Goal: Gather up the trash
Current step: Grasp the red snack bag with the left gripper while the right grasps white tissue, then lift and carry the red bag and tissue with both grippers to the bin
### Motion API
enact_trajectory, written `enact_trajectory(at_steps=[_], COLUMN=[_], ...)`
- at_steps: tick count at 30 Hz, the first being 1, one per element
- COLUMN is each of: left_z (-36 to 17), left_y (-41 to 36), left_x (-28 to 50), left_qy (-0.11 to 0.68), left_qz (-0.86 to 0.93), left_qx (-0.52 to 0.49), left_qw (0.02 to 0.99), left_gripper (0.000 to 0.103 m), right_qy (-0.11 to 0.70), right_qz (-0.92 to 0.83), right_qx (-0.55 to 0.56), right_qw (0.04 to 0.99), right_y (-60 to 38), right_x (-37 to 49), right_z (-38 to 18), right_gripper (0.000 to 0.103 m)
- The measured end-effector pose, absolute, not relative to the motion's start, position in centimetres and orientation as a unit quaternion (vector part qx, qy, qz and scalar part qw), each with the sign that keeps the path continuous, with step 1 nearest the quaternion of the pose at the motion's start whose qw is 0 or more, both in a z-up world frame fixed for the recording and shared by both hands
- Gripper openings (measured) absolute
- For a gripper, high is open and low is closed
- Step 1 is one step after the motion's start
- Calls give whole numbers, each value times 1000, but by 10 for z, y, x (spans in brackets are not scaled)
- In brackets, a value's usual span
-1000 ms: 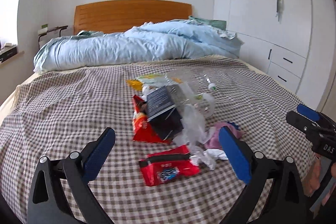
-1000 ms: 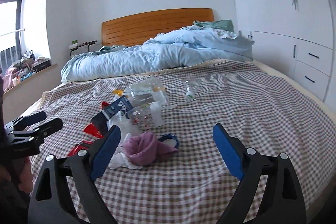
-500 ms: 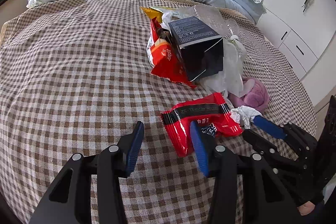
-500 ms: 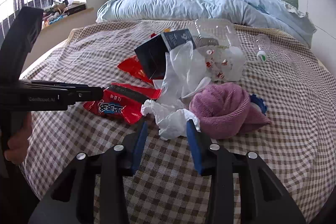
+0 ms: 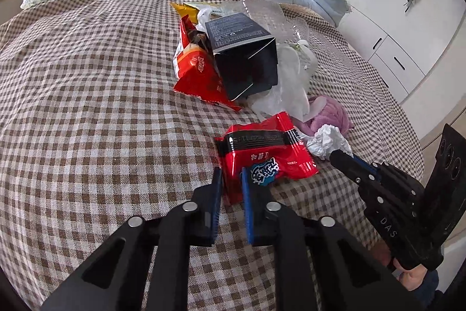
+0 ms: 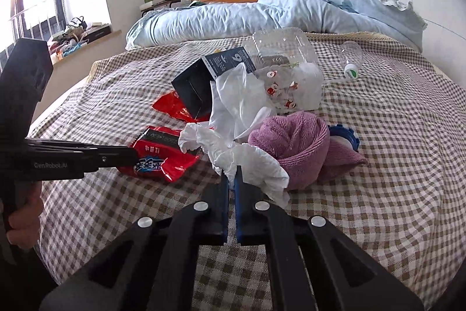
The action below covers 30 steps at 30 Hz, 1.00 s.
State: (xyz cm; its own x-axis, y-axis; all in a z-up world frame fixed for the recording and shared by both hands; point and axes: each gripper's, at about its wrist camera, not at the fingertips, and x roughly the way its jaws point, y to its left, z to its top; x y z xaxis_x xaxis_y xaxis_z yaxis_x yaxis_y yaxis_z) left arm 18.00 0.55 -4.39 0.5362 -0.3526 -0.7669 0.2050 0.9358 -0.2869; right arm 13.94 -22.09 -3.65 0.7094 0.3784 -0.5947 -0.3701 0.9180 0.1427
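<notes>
Both grippers dropped down onto the bed and clamped shut since a second ago, so two bits of trash are now in hand.

My left gripper (image 5: 231, 179) went from wide open above the pile to pinched on the near edge of the red snack packet (image 5: 263, 149), and my right gripper (image 6: 231, 175) did the same on the crumpled white tissue (image 6: 247, 162), pads nearly touching with tissue squeezed between them. So I'd say the grabbing is done for these two, lifting comes next. The packet lies flat on the checked bed (image 5: 87, 107), long axis running left to right across my left view, black sealed strip on the far side. The tissue is a shapeless wad just beside the packet, touching the purple towel (image 6: 300, 147).
</notes>
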Motion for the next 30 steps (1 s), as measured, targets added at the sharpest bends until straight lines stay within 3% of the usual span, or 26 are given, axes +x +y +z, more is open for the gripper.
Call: enact_trajectory(at_steps=[12,20,30], left_z=[4,49,80], left_y=[12,8,-58], left_x=[157,135,101], left_qy=[350,283,257], left_qz=[-97,-85,-158], left_qx=[-28,-12,5], left_qw=[931,955,953], left_gripper=[0,0,0], right_qy=[228,136,123], right_qz=[184,163,94], right_qx=[57,73,64], right_qw=[954,975,986], right_y=[-247,-279,-346], right_x=[119,83,31], right_z=[-4,58,83], right_gripper=[3,3,3])
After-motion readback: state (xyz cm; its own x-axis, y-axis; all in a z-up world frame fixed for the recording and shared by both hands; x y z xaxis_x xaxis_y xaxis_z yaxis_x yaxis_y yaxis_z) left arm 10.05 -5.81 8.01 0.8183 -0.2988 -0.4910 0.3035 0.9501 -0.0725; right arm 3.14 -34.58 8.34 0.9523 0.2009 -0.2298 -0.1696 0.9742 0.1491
